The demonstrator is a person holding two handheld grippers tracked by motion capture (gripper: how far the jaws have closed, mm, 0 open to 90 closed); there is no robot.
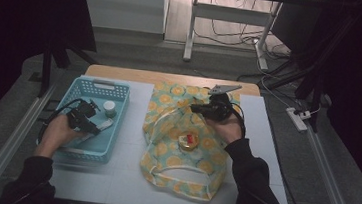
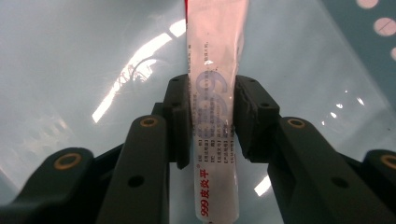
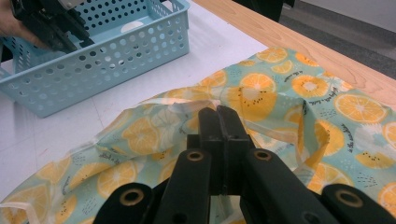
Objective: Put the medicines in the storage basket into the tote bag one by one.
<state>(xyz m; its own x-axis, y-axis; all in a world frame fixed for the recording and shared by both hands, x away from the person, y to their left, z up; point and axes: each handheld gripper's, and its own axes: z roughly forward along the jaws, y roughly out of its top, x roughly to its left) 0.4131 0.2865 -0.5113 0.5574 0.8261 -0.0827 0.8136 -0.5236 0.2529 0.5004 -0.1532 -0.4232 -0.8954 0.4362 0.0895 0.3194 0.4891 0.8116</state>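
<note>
The white tube (image 2: 212,116) runs off the left gripper view at top and bottom, its small print too blurred to read, while in the high view the label of the small jar (image 1: 188,142) on the fruit-print bag (image 1: 181,177) is perhaps red and yellow, too small to tell.

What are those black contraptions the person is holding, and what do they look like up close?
Each hand carries a black claw. The left claw has two chunky black jaws with brass-coloured rivets at the joints and blocky pads. The right claw is built the same. A black cable trails from the left one, and a grey three-cornered plate sits on the right one. The sleeves are dark.
</note>
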